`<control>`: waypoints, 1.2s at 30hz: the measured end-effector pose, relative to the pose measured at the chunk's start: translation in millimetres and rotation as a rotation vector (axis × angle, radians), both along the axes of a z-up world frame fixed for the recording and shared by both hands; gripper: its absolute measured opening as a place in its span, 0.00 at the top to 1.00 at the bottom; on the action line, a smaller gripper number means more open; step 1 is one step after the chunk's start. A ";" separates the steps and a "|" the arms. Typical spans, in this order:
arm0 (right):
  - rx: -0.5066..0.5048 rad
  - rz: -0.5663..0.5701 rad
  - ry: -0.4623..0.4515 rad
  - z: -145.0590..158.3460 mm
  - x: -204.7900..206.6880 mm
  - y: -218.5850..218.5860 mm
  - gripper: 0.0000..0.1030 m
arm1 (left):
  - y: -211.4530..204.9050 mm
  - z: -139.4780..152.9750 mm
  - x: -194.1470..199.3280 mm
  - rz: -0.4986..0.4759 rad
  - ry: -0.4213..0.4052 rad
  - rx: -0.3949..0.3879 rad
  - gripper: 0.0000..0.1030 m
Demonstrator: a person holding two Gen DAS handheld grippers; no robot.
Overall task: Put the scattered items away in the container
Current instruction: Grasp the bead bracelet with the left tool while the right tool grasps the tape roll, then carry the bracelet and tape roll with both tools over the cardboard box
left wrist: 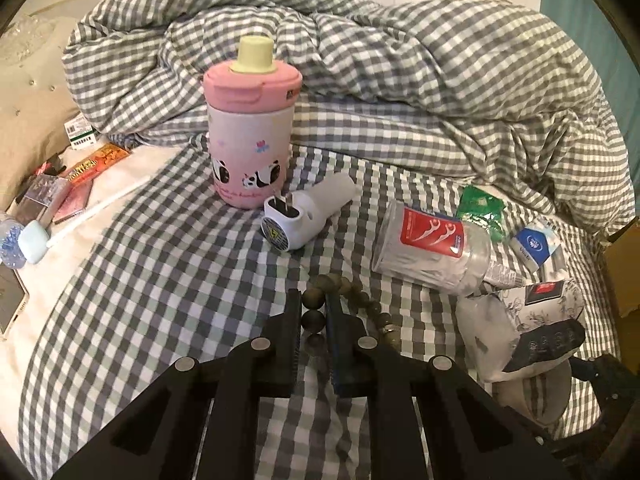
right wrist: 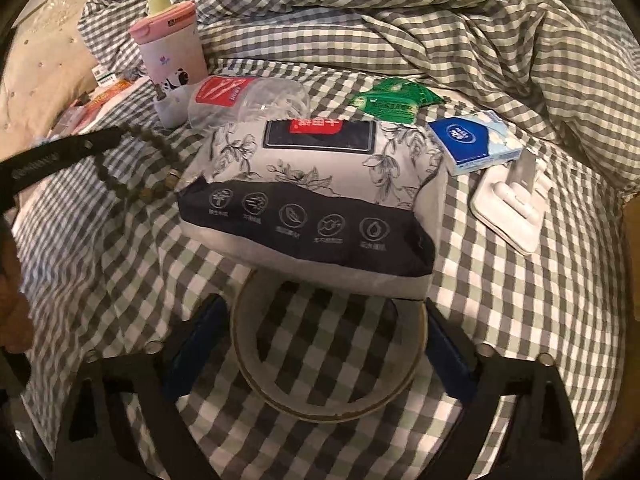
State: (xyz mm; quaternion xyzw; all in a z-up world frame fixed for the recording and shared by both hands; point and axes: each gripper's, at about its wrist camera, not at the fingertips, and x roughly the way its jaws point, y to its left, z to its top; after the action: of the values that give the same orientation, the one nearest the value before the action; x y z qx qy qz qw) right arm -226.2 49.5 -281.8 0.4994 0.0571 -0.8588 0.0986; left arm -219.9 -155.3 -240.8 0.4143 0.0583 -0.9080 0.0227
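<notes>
— Pinching the beads (left wrist: 316, 312), is it, that left gripper (left wrist: 314, 304)?
— Yes. Its jaws are clenched on the strand, with a few beads stacked in the narrow gap and the rest trailing off to the right over the checked sheet (left wrist: 160, 280). From the right wrist view the left gripper (right wrist: 116, 136) comes in from the left edge with the beads (right wrist: 160, 148) hanging in a loop off its tip, next to the wipes pack (right wrist: 316, 200).
— And the right gripper (right wrist: 326, 320)?
— Spread wide around a tape roll (right wrist: 328, 360), one finger on either side. Whether the pads actually touch the roll cannot be told. The roll lies flat on the sheet, its far edge tucked under the wipes pack.
— What else lies scattered?
— A pink cup (left wrist: 250, 128) with pandas stands upright near the rumpled duvet (left wrist: 400, 60). A white plug (left wrist: 308, 212) lies on its side just in front of the cup. To the right, a clear floss jar (left wrist: 432, 240) lies tipped over, with a green packet (left wrist: 480, 208) and a blue tissue pack (left wrist: 536, 244) behind it. In the right wrist view a white hook (right wrist: 512, 204) lies just right of the tissue pack (right wrist: 472, 144).
— Any container?
— A brown cardboard edge (left wrist: 624, 272) shows at the far right, too cropped to identify.
</notes>
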 end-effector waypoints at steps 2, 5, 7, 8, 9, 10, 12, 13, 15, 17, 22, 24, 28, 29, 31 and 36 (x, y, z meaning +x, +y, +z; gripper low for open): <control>-0.004 0.003 0.000 1.3 0.8 3.8 0.19 | -0.5 3.1 2.2 0.003 0.005 0.004 0.89; -0.017 0.006 -0.002 4.1 2.8 7.2 0.19 | 0.3 9.0 6.4 0.006 0.014 0.009 0.89; -0.023 0.005 0.003 8.0 6.0 7.8 0.20 | 1.9 14.2 9.1 0.004 0.022 0.005 0.89; -0.025 0.005 0.007 10.6 8.2 8.2 0.20 | 2.9 17.3 10.9 0.003 0.026 0.003 0.89; -0.029 0.007 0.012 14.4 11.2 9.1 0.20 | 3.5 21.2 13.0 0.002 0.032 0.002 0.89; -0.031 0.008 0.017 17.3 14.0 10.6 0.20 | 4.1 24.2 15.1 0.003 0.037 0.002 0.89; -0.036 0.008 0.033 27.1 20.1 13.1 0.20 | 4.6 32.2 19.7 0.004 0.049 0.002 0.89; -0.039 0.008 0.039 30.8 22.4 14.0 0.20 | 4.5 35.7 21.8 0.004 0.055 0.002 0.89; -0.045 0.007 0.057 41.7 29.1 17.5 0.20 | 5.4 44.9 27.6 0.005 0.068 0.001 0.89; -0.049 0.004 0.072 50.2 35.5 20.2 0.20 | 6.2 52.7 33.8 0.004 0.080 -0.002 0.89; -0.060 -0.010 0.109 70.6 55.0 32.3 0.20 | 12.8 74.7 51.0 -0.001 0.111 -0.002 0.89; -0.065 -0.020 0.106 73.4 61.0 38.3 0.20 | 18.0 83.1 57.9 -0.008 0.123 -0.006 0.89; -0.074 -0.036 0.134 87.4 78.1 53.8 0.20 | 30.8 98.5 70.2 -0.025 0.142 -0.013 0.89; -0.075 -0.039 0.142 91.3 80.3 57.0 0.20 | 34.2 101.8 73.2 -0.029 0.147 -0.013 0.89; -0.075 -0.050 0.165 102.6 88.2 64.1 0.20 | 41.9 109.9 80.4 -0.038 0.158 -0.012 0.89; -0.073 -0.081 0.234 134.4 111.9 84.2 0.20 | 62.5 129.1 97.7 -0.070 0.186 -0.011 0.89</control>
State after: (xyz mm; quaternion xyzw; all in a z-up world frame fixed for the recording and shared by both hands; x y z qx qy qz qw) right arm -114.2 133.7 -147.4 0.3937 0.0169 -0.9161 0.0744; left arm -122.2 -92.8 -111.7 0.3299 0.0408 -0.9431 -0.0122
